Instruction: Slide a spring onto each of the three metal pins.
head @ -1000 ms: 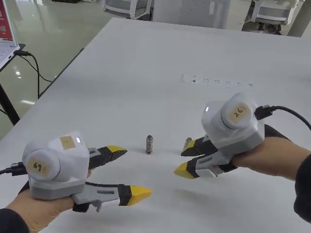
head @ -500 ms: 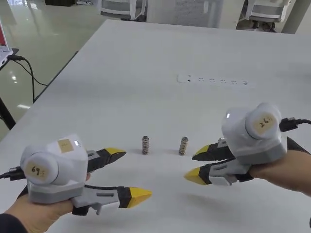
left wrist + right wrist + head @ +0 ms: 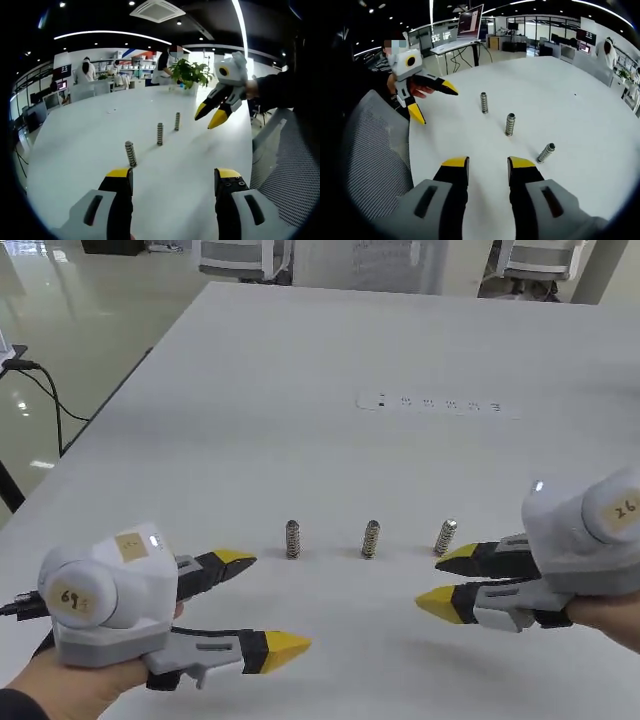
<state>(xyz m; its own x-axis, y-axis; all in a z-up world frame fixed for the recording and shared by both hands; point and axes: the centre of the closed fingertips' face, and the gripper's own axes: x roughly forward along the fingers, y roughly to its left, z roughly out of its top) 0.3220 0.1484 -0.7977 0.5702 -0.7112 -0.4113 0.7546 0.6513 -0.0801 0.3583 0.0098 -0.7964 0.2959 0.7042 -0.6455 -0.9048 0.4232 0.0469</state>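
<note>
Left spring (image 3: 292, 538), middle spring (image 3: 370, 538) and tilted right spring (image 3: 445, 536) are noted on the surface (image 3: 300, 420), presumably over their pins, task judged done; left tool (image 3: 270, 600) and right tool (image 3: 437, 578) are held open, empty

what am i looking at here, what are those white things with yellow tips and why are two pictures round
These are two hand-held grippers, not a robot: a person holds one in each hand. The rectangular picture comes from a camera on the person's head, looking down at the left gripper and the right gripper. Each round picture comes from a camera riding on one gripper, looking out along its yellow-tipped jaws. On the white table three small coils stand in a row: the left spring, the middle spring and the right spring, which leans. Further back lies a power strip. Both pairs of jaws stand apart and hold nothing.
</note>
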